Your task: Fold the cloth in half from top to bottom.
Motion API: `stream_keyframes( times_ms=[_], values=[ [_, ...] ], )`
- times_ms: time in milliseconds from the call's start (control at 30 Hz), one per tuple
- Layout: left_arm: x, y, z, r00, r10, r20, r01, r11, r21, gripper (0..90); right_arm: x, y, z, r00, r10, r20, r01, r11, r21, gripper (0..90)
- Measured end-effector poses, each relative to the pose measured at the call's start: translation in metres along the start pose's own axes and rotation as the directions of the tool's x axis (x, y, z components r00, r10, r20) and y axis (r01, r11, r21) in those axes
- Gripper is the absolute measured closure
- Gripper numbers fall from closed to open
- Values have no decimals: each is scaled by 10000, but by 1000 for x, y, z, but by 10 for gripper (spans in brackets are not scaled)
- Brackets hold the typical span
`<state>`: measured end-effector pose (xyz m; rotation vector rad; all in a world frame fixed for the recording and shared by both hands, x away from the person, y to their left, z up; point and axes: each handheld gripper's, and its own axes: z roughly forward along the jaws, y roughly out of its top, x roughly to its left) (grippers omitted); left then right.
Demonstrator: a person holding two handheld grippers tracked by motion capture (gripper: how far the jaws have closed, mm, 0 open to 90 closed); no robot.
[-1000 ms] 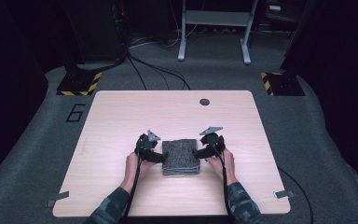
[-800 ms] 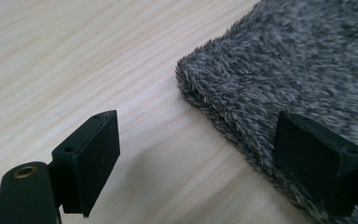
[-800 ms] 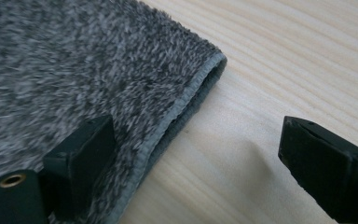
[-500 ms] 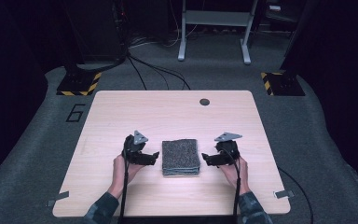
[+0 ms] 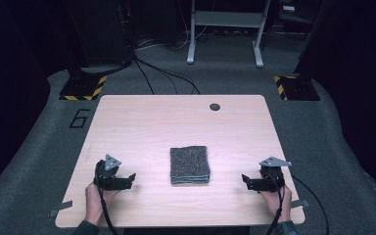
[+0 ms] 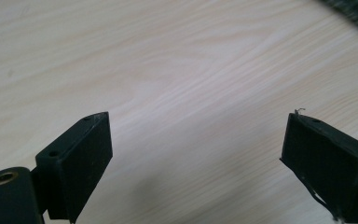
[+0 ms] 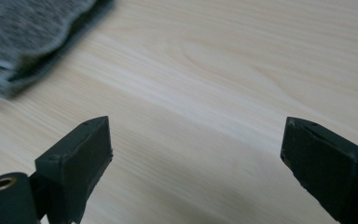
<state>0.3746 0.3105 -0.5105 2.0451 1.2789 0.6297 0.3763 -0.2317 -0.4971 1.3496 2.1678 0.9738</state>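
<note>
Both claws point(image 5: 131, 177) point(image 5: 245, 180) withdrawn from folded grey cloth point(image 5: 190, 165), wide open, empty; floor marking "6" point(image 5: 80, 118).

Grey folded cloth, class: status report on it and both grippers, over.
Left gripper open, jaws just opening, nothing between them. Right gripper open, empty. Folded grey cloth lies flat mid-table, untouched, between the two. Nothing in the way.
</note>
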Motion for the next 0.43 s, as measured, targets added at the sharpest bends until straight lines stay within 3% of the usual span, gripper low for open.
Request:
stream_keyframes(
  times_ms=[167, 267, 433],
  values=[
    [20, -21, 4, 9988, -470, -137, 473, 9986, 239, 67, -17, -22, 3, 9986, 187, 493, -203, 9993, 324, 80],
    [25, -26, 4, 9969, -781, -61, 781, 9969, 15, 47, -22, -28, 9, 9974, 169, 703, -206, 9984, 518, 50],
    [27, -27, 6, 9974, -725, 36, 725, 9974, -47, 31, -27, -30, 14, 9968, 332, 728, -354, 9990, 287, 0]
  ],
)
